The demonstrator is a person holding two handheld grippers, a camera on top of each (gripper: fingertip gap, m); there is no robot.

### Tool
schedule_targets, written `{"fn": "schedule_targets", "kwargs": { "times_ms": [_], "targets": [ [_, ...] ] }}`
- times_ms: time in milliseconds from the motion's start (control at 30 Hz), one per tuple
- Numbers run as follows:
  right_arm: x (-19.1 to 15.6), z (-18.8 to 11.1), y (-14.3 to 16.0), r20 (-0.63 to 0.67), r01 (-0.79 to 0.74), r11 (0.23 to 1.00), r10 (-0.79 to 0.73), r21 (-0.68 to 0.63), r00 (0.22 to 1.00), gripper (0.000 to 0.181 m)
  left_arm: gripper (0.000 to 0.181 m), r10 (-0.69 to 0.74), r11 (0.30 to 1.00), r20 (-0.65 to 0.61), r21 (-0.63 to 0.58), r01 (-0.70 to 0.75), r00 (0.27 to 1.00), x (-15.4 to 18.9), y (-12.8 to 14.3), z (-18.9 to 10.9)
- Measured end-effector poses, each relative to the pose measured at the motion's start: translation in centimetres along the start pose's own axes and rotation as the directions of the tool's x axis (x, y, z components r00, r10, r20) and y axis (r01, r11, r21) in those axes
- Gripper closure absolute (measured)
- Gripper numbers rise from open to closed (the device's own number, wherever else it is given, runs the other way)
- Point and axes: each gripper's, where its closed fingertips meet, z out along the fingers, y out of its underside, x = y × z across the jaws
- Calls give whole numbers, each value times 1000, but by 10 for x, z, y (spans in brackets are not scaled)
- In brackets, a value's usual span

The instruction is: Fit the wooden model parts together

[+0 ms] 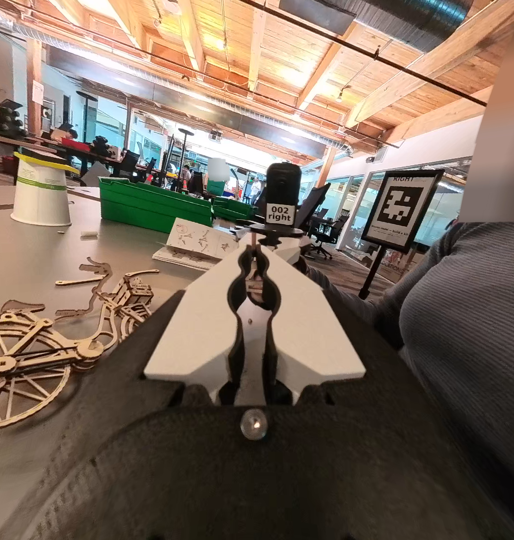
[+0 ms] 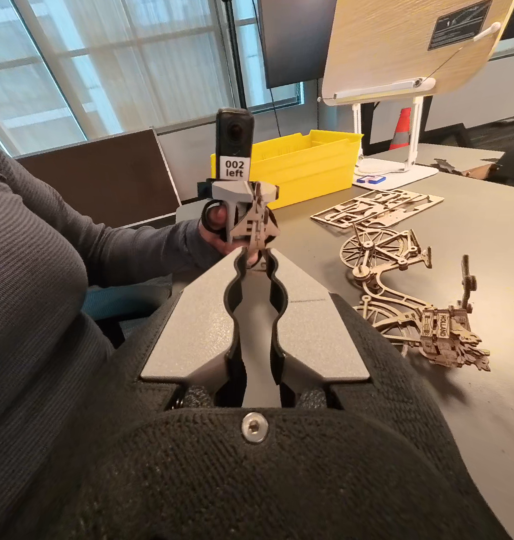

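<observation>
My left gripper is shut on a small flat wooden part, seen edge-on between its tips and held in the air. In the right wrist view the left gripper faces me and holds that part upright. My right gripper points at it from the opposite side. Its jaws stand narrowly apart with the part's lower end between the tips. The part-built wooden bicycle lies flat on the table to the left, and also shows in the right wrist view.
A cut-out wooden parts sheet and a yellow bin lie beyond the bicycle. Green bins, an upturned white cup, an instruction booklet and a loose wooden strip are on the table. A sign stand is at right. The grippers are tip to tip, or close to it. The part-built wooden bicycle is about equally far from each gripper, around 15 centimetres. It is also in sight in the right wrist view.
</observation>
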Motion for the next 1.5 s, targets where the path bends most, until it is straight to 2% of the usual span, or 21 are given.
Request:
{"fn": "schedule_targets", "kwargs": {
  "times_ms": [167,367,433,533,633,767,833,933,967,1000,1067,1167,1233,1367,1500],
  "targets": [
    [5,0,14,-25,0,997,-2,-78,1000,171,180,30,999,18,-31,-29,999,-1,3,0],
    [17,4,67,-38,38,931,-55,-363,998,171,180,71,990,61,-125,-63,996,-9,13,-8],
    [18,5,76,-28,57,907,-75,-417,997,171,179,79,981,72,-182,-65,994,-12,20,-11],
    [14,6,64,-22,84,924,-99,-374,995,171,179,82,959,181,-280,-28,980,-28,32,-22],
    [17,-2,54,-44,102,938,-124,-332,991,171,179,-9,909,287,-397,128,958,-41,52,-39],
    [14,-5,45,-29,143,953,-156,-266,987,171,180,-124,849,370,-441,291,921,-49,68,-51],
    [14,-5,43,-35,164,953,-179,-254,983,171,179,-123,843,385,-446,302,915,-51,69,-53],
    [14,-4,42,-52,217,943,-238,-252,970,171,144,-52,870,476,-411,274,878,-59,58,-61],
    [14,-4,42,-58,244,935,-267,-259,962,171,139,-17,885,508,-394,250,861,-61,51,-63],
    [13,-3,42,-61,272,925,-297,-264,953,171,139,21,900,506,-385,204,862,-56,43,-61],
    [5,1,40,-31,311,919,-327,-242,944,171,144,113,914,383,-401,55,917,-27,33,-41],
    [-10,6,35,45,306,934,-303,-184,952,171,150,265,866,154,-472,-164,952,13,41,-13],
    [-15,8,36,75,312,932,-303,-184,950,171,156,340,837,81,-481,-262,937,24,46,-3],
    [-22,11,42,107,345,916,-329,-207,938,171,166,333,839,21,-464,-285,943,33,50,4],
    [-25,11,44,123,344,916,-324,-205,938,171,161,286,829,-3,-500,-249,958,33,60,3]
  ]
}}
